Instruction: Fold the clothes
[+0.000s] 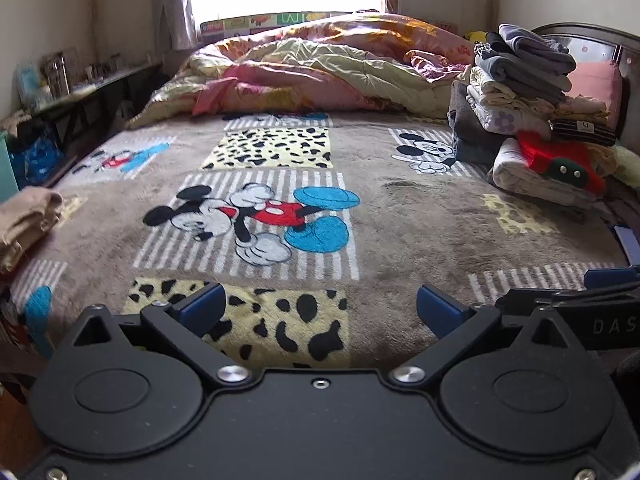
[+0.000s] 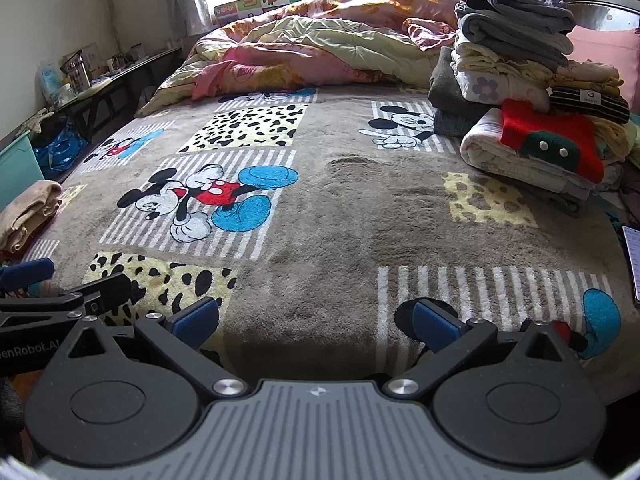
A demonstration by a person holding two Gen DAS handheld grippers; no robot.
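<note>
A pile of folded clothes [image 1: 532,120] stands on the bed at the far right, with a red garment [image 1: 560,160] on a white roll at its front; it also shows in the right wrist view [image 2: 528,96]. A folded beige garment [image 1: 28,220] lies at the bed's left edge, also in the right wrist view [image 2: 28,212]. My left gripper [image 1: 318,310] is open and empty above the near part of the Mickey Mouse blanket [image 1: 420,216]. My right gripper [image 2: 316,320] is open and empty beside it, above the same blanket [image 2: 340,208].
A crumpled pink and yellow quilt [image 1: 320,72] fills the far end of the bed under the window. A dark side table [image 1: 80,92] with clutter runs along the left wall. A phone [image 2: 632,256] lies at the bed's right edge.
</note>
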